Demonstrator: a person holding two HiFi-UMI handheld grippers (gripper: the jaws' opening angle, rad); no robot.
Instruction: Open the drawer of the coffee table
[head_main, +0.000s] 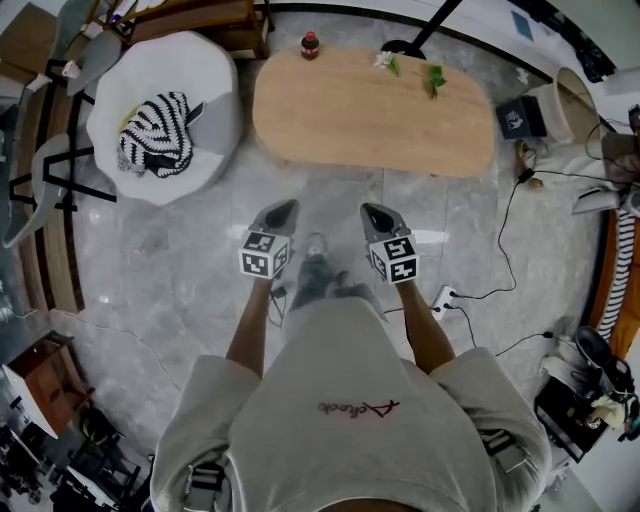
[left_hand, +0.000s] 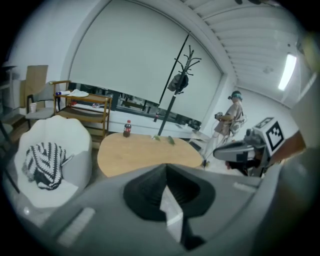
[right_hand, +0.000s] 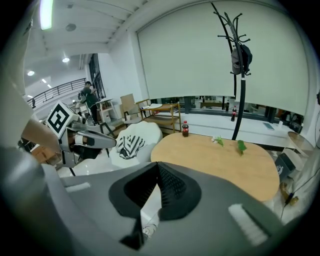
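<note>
My coffee table (head_main: 372, 110) lies across the upper middle of the head view, long axis left to right, showing a smooth, round-cornered pale wood top. Its drawer I cannot make out, because the top hides the near side. Below it my left gripper (head_main: 286, 210) and right gripper (head_main: 372, 212) hang over the grey marbled floor (head_main: 180, 270), jaws pressed together on nothing.

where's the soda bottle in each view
Head view: bottle top centre, at the table's far edge.
Left gripper view: bottle left of centre, at the table's far left.
Right gripper view: bottle just right of centre, at the table's far left.
Shared landmark: striped cloth on the white chair, left of the table.
</note>
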